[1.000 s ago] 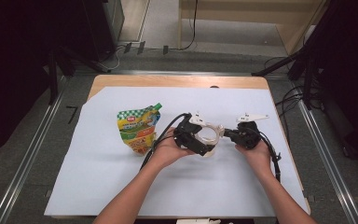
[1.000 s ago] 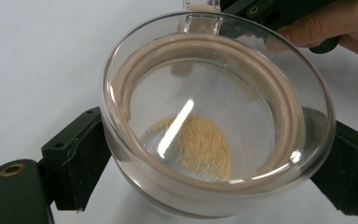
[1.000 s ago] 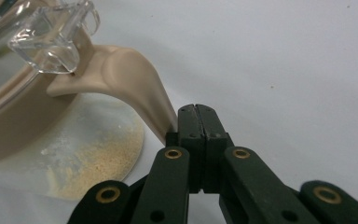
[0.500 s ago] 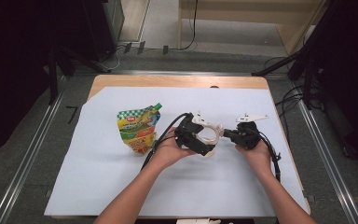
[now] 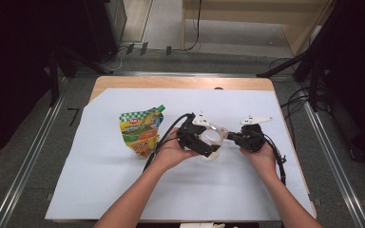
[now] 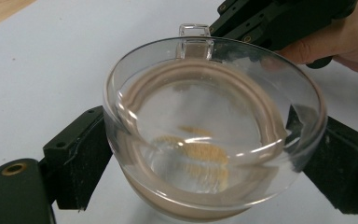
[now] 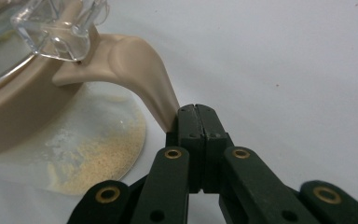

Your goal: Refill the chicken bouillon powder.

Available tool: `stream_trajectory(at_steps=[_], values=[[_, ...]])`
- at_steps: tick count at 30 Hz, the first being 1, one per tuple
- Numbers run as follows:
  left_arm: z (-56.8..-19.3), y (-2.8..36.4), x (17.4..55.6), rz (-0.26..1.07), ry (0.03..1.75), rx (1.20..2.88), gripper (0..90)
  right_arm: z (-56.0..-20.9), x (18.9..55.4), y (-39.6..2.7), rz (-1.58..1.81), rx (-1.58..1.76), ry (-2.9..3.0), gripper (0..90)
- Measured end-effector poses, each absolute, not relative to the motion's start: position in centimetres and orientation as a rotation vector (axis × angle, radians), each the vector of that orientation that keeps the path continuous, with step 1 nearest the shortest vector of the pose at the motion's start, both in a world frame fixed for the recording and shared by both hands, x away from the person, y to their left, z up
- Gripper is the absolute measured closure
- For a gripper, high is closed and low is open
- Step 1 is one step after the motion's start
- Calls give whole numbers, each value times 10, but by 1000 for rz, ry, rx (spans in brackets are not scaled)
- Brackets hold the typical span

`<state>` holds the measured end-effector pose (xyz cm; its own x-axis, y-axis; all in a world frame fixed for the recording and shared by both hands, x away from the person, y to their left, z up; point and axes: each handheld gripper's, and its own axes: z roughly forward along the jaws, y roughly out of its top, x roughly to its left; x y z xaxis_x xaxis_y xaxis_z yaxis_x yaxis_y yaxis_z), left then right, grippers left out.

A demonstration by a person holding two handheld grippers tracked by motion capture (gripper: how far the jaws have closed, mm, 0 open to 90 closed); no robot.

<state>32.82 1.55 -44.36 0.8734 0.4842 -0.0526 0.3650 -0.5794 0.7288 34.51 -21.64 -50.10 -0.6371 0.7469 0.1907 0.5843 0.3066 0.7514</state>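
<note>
A clear round container (image 5: 213,137) with a beige lid ring and pale granules (image 7: 98,154) inside is held just above the white sheet. My left gripper (image 6: 205,161) is shut on its sides, one black pad (image 6: 81,154) pressing on each flank. In the high view the left gripper (image 5: 208,143) sits at table centre, with the right gripper (image 5: 232,137) pointing at it from the right. My right gripper (image 7: 196,114) is shut on the tip of the curved beige tab (image 7: 140,74) that rises from the ring beside the clear lid hinge (image 7: 56,28).
A green and yellow refill pouch (image 5: 140,130) lies flat to the left of the left hand. A white sheet (image 5: 123,190) covers the wooden table (image 5: 180,83). Black cables trail from both grippers. Metal rails run along both sides of the table.
</note>
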Motion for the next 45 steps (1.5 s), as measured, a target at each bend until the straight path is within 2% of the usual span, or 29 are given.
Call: stream_trajectory(at_steps=[19,23,24,31,34,40,42,45], values=[[-429,13,332,186,582,2286,113,-502,345,-217,1237,1230,2382,900],[-423,14,331,155,584,2238,139,-502,345,-217,1237,1227,2384,900],[-420,15,330,158,579,2221,198,-502,345,-216,1237,1232,2382,900],[-407,19,329,168,572,2187,408,-502,345,-216,1236,1230,2385,900],[-403,20,328,132,545,2182,588,-502,345,-217,1237,1235,2384,900],[-398,14,332,64,516,2188,852,-502,345,-216,1239,1242,2380,900],[-395,12,334,53,516,2183,897,-502,345,-217,1238,1240,2381,900],[-393,8,340,31,528,2168,900,-502,345,-217,1243,1247,2380,900]])
